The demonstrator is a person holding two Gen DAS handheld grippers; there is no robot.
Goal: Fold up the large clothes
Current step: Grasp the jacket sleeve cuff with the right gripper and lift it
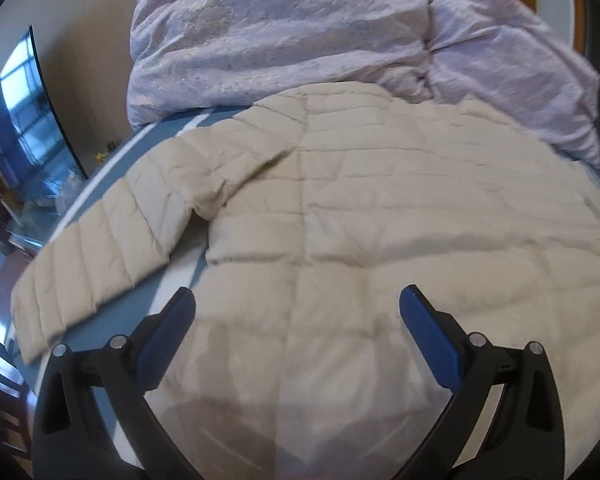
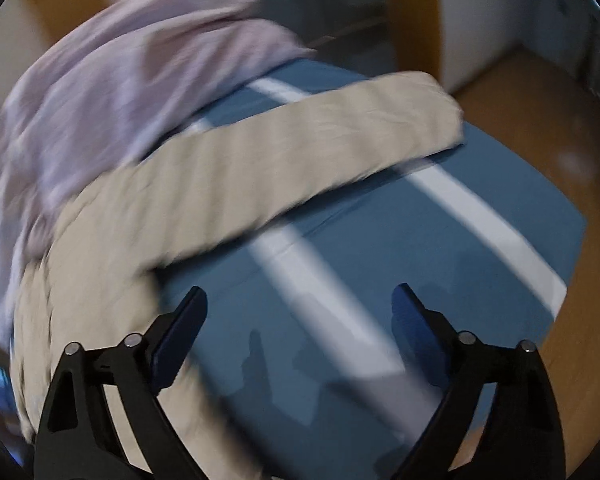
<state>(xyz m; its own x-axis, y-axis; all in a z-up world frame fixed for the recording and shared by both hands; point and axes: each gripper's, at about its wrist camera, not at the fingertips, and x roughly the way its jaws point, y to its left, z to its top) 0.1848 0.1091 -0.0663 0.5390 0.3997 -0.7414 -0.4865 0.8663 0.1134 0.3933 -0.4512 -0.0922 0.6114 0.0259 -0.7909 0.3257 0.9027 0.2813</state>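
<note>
My left gripper (image 1: 296, 300) hangs w/ jaws apart, nothing held, right over the beige puffer jacket (image 1: 380, 208) spread flat on the blue bed (image 1: 168, 128). Right gripper (image 2: 300, 300) also apart, empty, jacket's sleeve (image 2: 300, 140) stretched ahead of it. Lilac duvet (image 1: 280, 32) bunched beyond. I judge no fold done yet; sleeves and body all left.

Motion blur smears the right wrist view: the beige jacket (image 2: 220, 184) loses its quilting lines there, and the lilac duvet (image 2: 100, 92) shows as streaks. The jacket's body runs off that picture's left and lower edges. In the left wrist view, the jacket (image 1: 380, 220) hides much of the blue striped bed (image 1: 156, 136), its hem lost behind the left tongs (image 1: 298, 300). Small objects by the window (image 1: 28, 128) are too blurred to identify.
</note>
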